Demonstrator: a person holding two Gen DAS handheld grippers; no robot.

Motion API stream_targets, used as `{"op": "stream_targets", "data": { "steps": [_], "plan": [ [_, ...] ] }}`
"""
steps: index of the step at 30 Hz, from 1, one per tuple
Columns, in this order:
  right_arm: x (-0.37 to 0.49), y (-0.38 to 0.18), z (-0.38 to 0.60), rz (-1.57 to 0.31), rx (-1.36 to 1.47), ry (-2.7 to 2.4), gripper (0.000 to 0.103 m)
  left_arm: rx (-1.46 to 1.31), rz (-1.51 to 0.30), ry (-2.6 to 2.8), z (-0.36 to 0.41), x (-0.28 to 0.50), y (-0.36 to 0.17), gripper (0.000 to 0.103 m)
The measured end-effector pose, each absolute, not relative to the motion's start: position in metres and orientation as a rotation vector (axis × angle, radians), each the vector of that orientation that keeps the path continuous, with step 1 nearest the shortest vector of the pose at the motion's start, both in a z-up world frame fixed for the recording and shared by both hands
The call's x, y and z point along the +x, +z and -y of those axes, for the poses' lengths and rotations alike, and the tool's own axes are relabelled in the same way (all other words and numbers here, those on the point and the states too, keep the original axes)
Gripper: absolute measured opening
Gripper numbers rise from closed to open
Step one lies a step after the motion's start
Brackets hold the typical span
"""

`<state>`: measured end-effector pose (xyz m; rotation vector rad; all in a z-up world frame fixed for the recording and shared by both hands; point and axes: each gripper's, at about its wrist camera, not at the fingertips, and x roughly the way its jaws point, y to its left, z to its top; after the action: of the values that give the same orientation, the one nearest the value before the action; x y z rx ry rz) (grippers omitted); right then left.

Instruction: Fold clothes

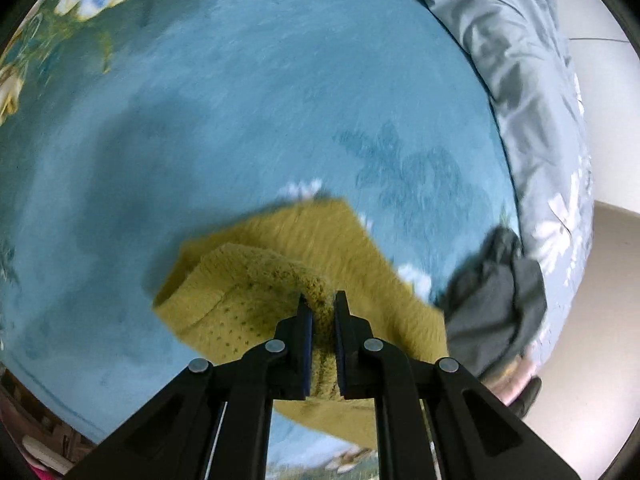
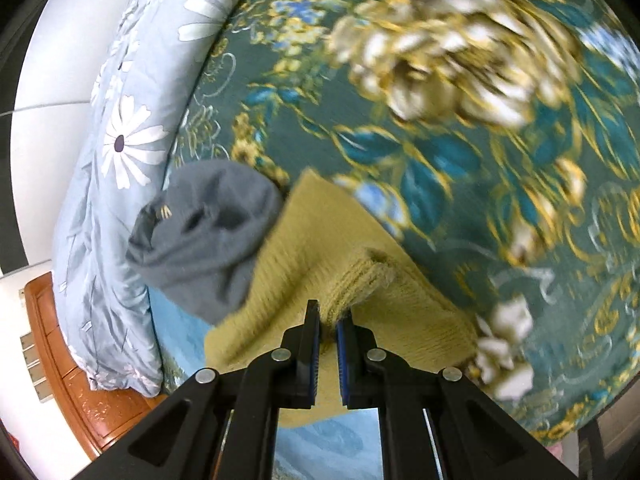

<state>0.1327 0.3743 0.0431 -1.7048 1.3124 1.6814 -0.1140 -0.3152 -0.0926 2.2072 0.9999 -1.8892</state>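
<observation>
Left hand-held gripper (image 1: 323,306): jaws nearly closed, pinching a bunched fold of the yellow knit sweater (image 1: 280,280).
Right hand-held gripper (image 2: 329,318): jaws nearly closed, clamping a ribbed edge of the yellow knit sweater (image 2: 320,248).
Sweater: lying partly lifted over the teal floral bedspread (image 1: 240,100); its near edge is hiding behind the grippers.
Grey garment (image 2: 204,236): crumpled, touching the sweater, beside the daisy-print quilt (image 2: 120,140).
Blur: smearing the bedspread's pattern.

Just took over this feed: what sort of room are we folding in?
Probably a bedroom: the yellow knit lies on a teal floral bedspread, with a daisy-print duvet bunched alongside and a wooden bedside cabinet.
</observation>
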Motion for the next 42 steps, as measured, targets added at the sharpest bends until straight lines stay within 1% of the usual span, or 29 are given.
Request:
{"op": "stream_targets", "data": {
  "steps": [2,3,4,5,8,10,11,12,13,14,15,17,20,23,26,27,29,32,33,37,42],
  "plan": [
    [0.114,0.036,-0.374,-1.291,-1.716,1.692,0.008,2.180,-1.031,-1.865,0.332,-0.087,-0.059,0.009],
    [0.105,0.030,-0.375,-1.280,-1.726,1.694,0.008,2.169,-1.052,-1.843,0.321,-0.090,-0.059,0.009],
    [0.098,0.025,-0.375,-1.270,-1.736,1.691,0.008,2.159,-1.071,-1.822,0.293,-0.101,-0.063,0.009],
    [0.093,0.020,-0.376,-1.262,-1.746,1.683,0.008,2.154,-1.085,-1.803,0.288,-0.106,-0.064,0.009],
    [0.083,0.003,-0.376,-1.254,-1.773,1.653,0.008,2.140,-1.168,-1.787,0.296,-0.099,-0.069,0.010],
    [0.080,-0.004,-0.376,-1.257,-1.776,1.650,0.012,2.135,-1.214,-1.798,0.298,-0.096,-0.071,0.010],
    [0.079,-0.005,-0.376,-1.257,-1.778,1.658,0.012,2.138,-1.220,-1.824,0.298,-0.097,-0.069,0.012],
    [0.079,-0.005,-0.376,-1.256,-1.781,1.675,0.013,2.142,-1.222,-1.857,0.298,-0.097,-0.066,0.018],
    [0.078,-0.004,-0.376,-1.254,-1.784,1.691,0.015,2.145,-1.221,-1.895,0.299,-0.096,-0.061,0.021],
    [0.078,-0.002,-0.375,-1.249,-1.785,1.713,0.020,2.140,-1.215,-1.933,0.300,-0.094,-0.056,0.029],
    [0.079,0.002,-0.375,-1.240,-1.783,1.740,0.029,2.125,-1.208,-1.975,0.303,-0.089,-0.048,0.037],
    [0.083,0.010,-0.374,-1.227,-1.772,1.794,0.037,2.081,-1.181,-2.034,0.314,-0.074,-0.036,0.041],
    [0.100,0.029,-0.374,-1.223,-1.723,1.871,0.045,2.015,-1.128,-2.091,0.328,-0.049,-0.024,0.048],
    [0.137,0.039,-0.375,-1.212,-1.677,1.868,0.050,2.023,-1.125,-2.007,0.332,-0.014,-0.048,0.053],
    [0.185,0.035,-0.376,-1.251,-1.638,1.781,0.053,2.016,-1.203,-1.891,0.341,0.014,-0.072,0.055],
    [0.204,0.030,-0.376,-1.282,-1.621,1.738,0.056,2.003,-1.243,-1.852,0.344,0.022,-0.080,0.057],
    [0.239,0.016,-0.374,-1.363,-1.584,1.644,0.061,1.961,-1.310,-1.809,0.339,0.026,-0.098,0.060],
    [0.267,-0.006,-0.368,-1.487,-1.524,1.546,0.066,1.904,-1.383,-1.783,0.331,0.026,-0.116,0.060],
    [0.273,-0.014,-0.366,-1.525,-1.503,1.521,0.066,1.899,-1.382,-1.792,0.329,0.024,-0.118,0.060],
    [0.268,-0.040,-0.357,-1.615,-1.460,1.497,0.066,1.913,-1.326,-1.841,0.317,0.012,-0.125,0.060],
    [0.248,-0.054,-0.347,-1.586,-1.461,1.517,0.064,1.870,-1.342,-1.857,0.311,0.007,-0.130,0.058]
  ]
}}
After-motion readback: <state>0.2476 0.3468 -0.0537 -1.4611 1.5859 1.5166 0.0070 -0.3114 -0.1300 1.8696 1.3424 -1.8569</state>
